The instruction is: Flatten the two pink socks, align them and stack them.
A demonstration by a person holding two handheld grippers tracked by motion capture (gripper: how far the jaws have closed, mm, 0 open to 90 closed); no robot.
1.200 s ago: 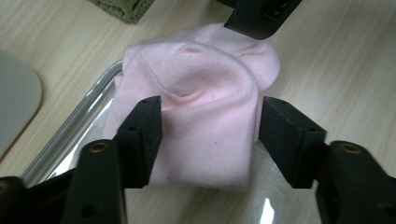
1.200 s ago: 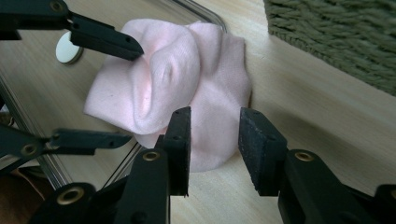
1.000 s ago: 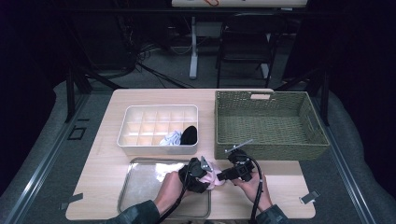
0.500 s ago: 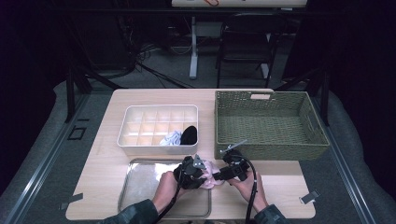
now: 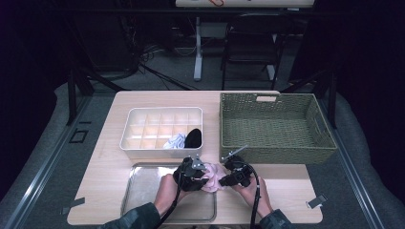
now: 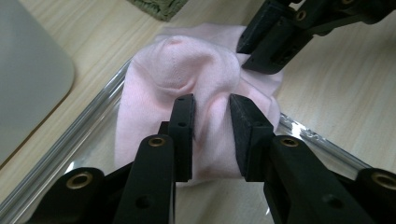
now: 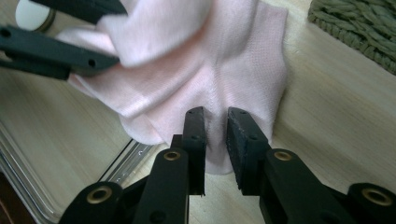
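Observation:
A soft pink cloth [image 5: 211,177] lies bunched across the right rim of the metal tray [image 5: 148,191]. My left gripper [image 5: 201,174] comes at it from the left. In its own view the jaws [image 6: 212,112] pinch a raised fold of the pink cloth [image 6: 182,65]; they have just been opening a little, with the fold still between them. My right gripper [image 5: 223,178] holds the other side. Its jaws [image 7: 215,122] have just been closing on a ridge of the pink cloth [image 7: 224,56]. Each gripper view also shows the other gripper's jaws gripping the far side.
A white divided box [image 5: 143,131] stands behind the tray, with a pale patterned cloth [image 5: 174,140] and a black item [image 5: 193,137] in its front right cells. A green woven basket [image 5: 274,152] stands at the right, close behind my right hand.
Both hands have stayed almost in place at the tray's right rim. The pink cloth is gathered tighter between the two grippers.

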